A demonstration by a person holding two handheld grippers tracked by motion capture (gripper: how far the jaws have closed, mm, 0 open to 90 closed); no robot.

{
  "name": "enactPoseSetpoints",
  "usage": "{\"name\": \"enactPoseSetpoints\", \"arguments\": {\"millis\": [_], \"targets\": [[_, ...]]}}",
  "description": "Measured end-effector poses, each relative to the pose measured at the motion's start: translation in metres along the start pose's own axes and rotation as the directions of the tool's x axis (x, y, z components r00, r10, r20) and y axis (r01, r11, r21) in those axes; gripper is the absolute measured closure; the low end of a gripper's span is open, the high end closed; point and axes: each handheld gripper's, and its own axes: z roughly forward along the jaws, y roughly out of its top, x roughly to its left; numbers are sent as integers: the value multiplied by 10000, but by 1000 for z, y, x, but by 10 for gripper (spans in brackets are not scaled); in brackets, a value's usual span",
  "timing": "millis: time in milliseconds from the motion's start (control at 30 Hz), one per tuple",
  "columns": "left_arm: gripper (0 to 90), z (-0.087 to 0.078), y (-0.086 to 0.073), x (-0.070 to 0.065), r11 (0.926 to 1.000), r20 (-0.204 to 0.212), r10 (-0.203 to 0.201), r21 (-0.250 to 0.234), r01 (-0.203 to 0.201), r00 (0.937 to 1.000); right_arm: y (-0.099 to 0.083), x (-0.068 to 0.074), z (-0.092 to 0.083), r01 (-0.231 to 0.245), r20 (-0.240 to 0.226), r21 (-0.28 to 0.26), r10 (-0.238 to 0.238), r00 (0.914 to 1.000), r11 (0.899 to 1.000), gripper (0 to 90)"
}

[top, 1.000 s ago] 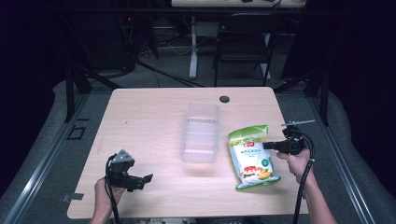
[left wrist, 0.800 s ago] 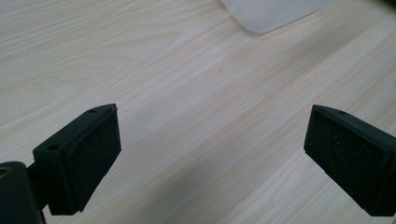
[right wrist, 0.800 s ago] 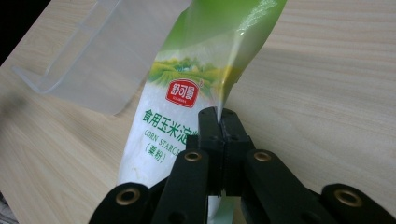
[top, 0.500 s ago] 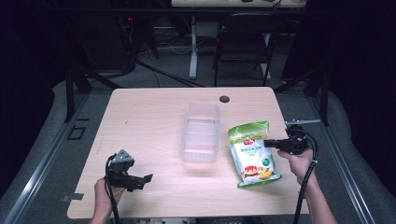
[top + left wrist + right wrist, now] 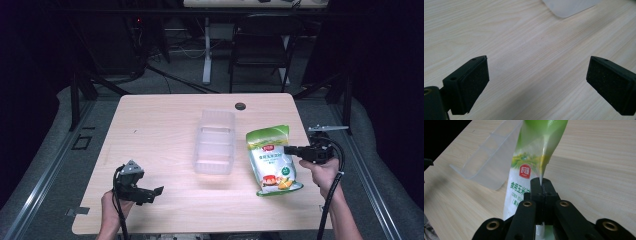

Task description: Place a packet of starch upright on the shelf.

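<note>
**Pinch grip on a soft food pouch beside an open bin**

The green-and-white printed plastic pouch (image 5: 272, 160) lies at about four o'clock on the pale wooden table (image 5: 160, 130), its right edge lifted. The right gripper (image 5: 292, 149) is clamped on that flat side seam, jaws fully together on the film (image 5: 541, 176). The pouch looks light, limp and glossy; it probably sags and may slip, so the stiffer seam or top seal is likely the best hold. The left gripper (image 5: 154, 192) rests at seven o'clock, jaws wide apart with nothing between them. Count: one pouch, one clear rectangular plastic bin (image 5: 215, 142) at centre, two grippers.
</note>
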Motion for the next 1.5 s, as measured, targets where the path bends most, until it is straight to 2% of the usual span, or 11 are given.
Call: {"name": "enactPoseSetpoints", "arguments": {"millis": [267,433,600,1300,1500], "targets": [[46,0,0,0,10000,-54,35,-2,-35,10000,4,10,-6,317,-45,-215,-318,9995,9993,900],[49,0,0,0,10000,-102,33,-20,-33,9999,7,16,-9,571,221,-411,-562,9982,9975,900],[50,0,0,0,10000,-114,26,-41,-27,9999,10,21,-11,741,237,-564,-729,9971,9956,900],[55,0,0,0,10000,-182,29,-51,-30,9998,18,33,-14,1090,246,-711,-1075,9939,9915,900],[54,-1,0,0,10000,-186,56,-38,-57,9998,22,38,-14,1263,280,-612,-1248,9918,9901,900]]}}
